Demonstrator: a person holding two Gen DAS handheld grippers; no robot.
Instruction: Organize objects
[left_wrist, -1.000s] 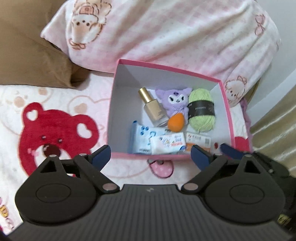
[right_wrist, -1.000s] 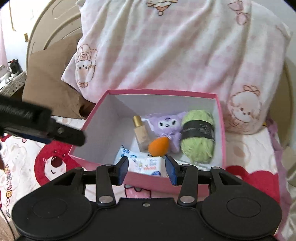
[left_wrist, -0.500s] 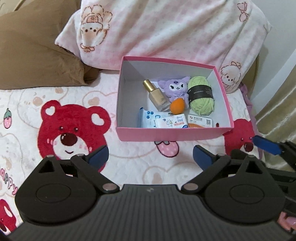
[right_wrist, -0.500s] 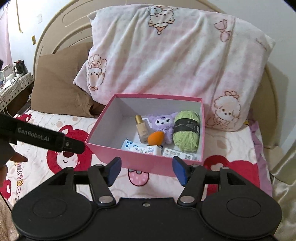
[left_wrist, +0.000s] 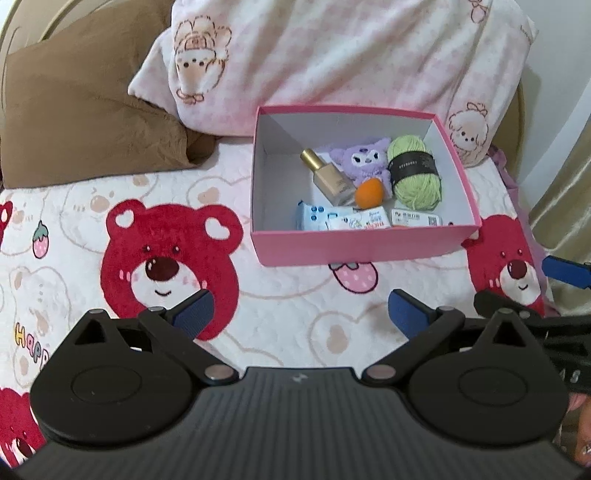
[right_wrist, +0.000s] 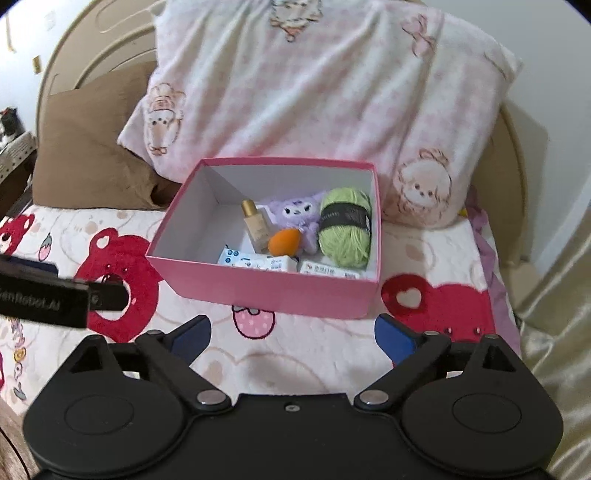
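A pink box (left_wrist: 354, 251) (right_wrist: 266, 286) stands on the bed. Inside lie a foundation bottle (left_wrist: 327, 177) (right_wrist: 255, 225), a purple plush (left_wrist: 364, 160) (right_wrist: 295, 216), an orange sponge (left_wrist: 368, 192) (right_wrist: 283, 242), green yarn (left_wrist: 415, 171) (right_wrist: 345, 225), and wipe packets (left_wrist: 340, 218) (right_wrist: 255, 262) along the near wall. My left gripper (left_wrist: 299, 314) is open and empty, well short of the box. My right gripper (right_wrist: 291, 334) is open and empty, also short of the box. The left gripper also shows in the right wrist view (right_wrist: 55, 295).
The bed cover (left_wrist: 166, 258) has red bear prints. A pink checked pillow (left_wrist: 332, 55) (right_wrist: 314, 85) and a brown pillow (left_wrist: 81, 110) lie behind the box. A gold curtain (right_wrist: 554, 314) hangs at the right.
Both grippers have drawn back from the box, which now looks smaller and farther. The right gripper's fingers have spread from nearly closed to wide open.
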